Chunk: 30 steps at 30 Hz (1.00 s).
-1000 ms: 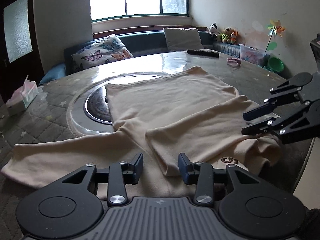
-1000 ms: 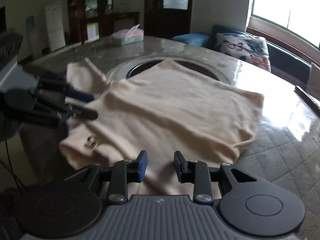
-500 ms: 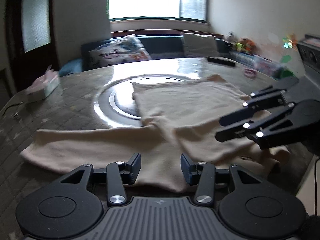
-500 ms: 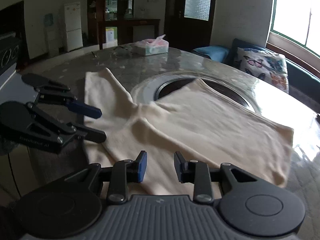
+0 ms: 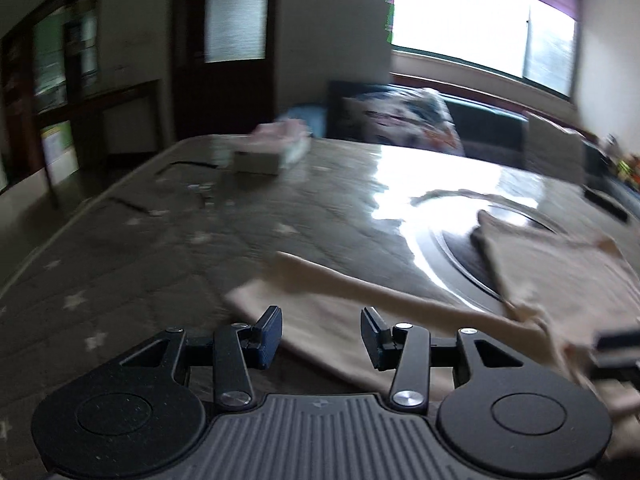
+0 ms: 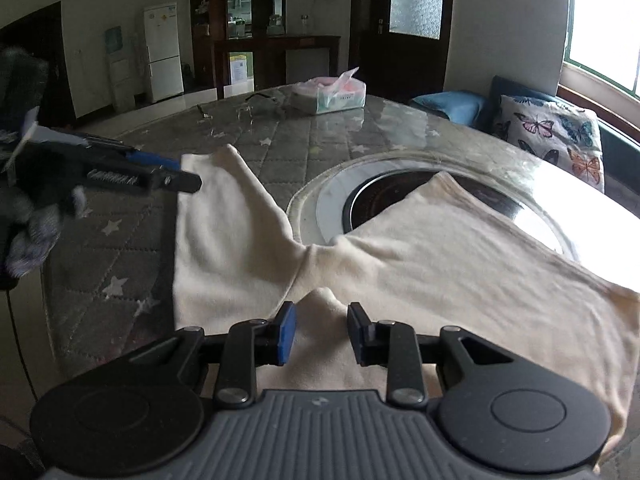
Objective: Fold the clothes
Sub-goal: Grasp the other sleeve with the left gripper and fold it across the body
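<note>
Cloth is lying spread on the bench (image 6: 120, 248), which is wearing a grey quilted cover with pale stars: it is a cream long-sleeved garment (image 6: 460, 272). At the far left of the right wrist view, the left hand-held gripper (image 6: 188, 174) is hovering just at the cuff end of the sleeve (image 6: 224, 216) that is stretching out to the left; its jaws are standing apart and nothing is sitting between them. In its own blurred view, the left hand-held gripper (image 5: 320, 332) is pointing over that same cuff, and the cloth is lying below the spread fingers, not pinched. Moving to the right, the sleeve is joining the body of the garment at a wrinkled armpit. Just in front of this, the right hand-held gripper (image 6: 320, 330) is standing with a small raised peak of fabric between its blue-padded fingers (image 6: 286, 332); the pads are showing a gap on each side, so I cannot tell if they are really pinching it. Further right, the body of the garment is covering part of the round dark inset (image 6: 384, 192) in the bench middle. Behind, a tissue box (image 6: 332, 94) is resting on the bench.
</note>
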### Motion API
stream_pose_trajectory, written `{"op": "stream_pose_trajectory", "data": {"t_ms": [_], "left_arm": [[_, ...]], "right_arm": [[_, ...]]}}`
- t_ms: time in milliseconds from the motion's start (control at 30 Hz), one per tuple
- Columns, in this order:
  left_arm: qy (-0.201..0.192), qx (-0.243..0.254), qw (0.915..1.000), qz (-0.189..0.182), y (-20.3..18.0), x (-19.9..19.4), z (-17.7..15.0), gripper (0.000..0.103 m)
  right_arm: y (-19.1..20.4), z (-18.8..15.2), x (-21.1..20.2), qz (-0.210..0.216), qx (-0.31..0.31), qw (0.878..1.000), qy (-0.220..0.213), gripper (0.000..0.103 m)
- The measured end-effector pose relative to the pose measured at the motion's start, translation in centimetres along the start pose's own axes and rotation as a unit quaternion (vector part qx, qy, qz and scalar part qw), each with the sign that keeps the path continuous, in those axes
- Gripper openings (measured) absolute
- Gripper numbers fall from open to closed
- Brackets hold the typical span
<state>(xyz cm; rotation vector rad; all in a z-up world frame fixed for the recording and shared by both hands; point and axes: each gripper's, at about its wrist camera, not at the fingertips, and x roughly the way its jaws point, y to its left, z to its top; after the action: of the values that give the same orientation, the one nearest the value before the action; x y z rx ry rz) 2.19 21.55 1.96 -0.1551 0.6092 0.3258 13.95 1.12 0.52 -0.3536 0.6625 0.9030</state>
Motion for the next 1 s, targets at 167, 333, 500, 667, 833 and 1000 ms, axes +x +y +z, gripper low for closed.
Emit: {"op": "stream_pose_trajectory", "data": {"t_ms": [167,333,500,667,833,1000], "left_arm": [[0.010,-0.041,0.9985,0.035,2.0,1.4,0.7,0.047],[0.022,-0.067,0.9964,0.047,2.9,2.4,0.5,0.043],[0.025,-0.081,0.9954,0.045,3.6,3.2,0.5,0.008],[-0.008,-0.081,0.9967,-0.001,2.2,0.5,1.8,0.005],[-0.055,-0.027,0.9934,-0.097,-3.4,-3.8,4.2,0.005],[-0.077,0.033,0.9757,-0.202,-10.6,-6.8,5.2,0.005]], "right_arm": [[0.8,-0.4,0.0,0.015,-0.012,1.000,0.015,0.028],[0.7,-0.3,-0.6,0.010,-0.006,1.000,0.005,0.029],[0.7,-0.2,-2.1,0.004,-0.010,1.000,-0.009,0.029],[-0.1,-0.6,-3.9,-0.011,0.003,1.000,-0.020,0.029],[-1.9,-1.7,-6.3,-0.040,0.026,0.998,-0.031,0.029],[-4.2,-3.6,-8.6,-0.080,0.059,0.994,-0.036,0.029]]}}
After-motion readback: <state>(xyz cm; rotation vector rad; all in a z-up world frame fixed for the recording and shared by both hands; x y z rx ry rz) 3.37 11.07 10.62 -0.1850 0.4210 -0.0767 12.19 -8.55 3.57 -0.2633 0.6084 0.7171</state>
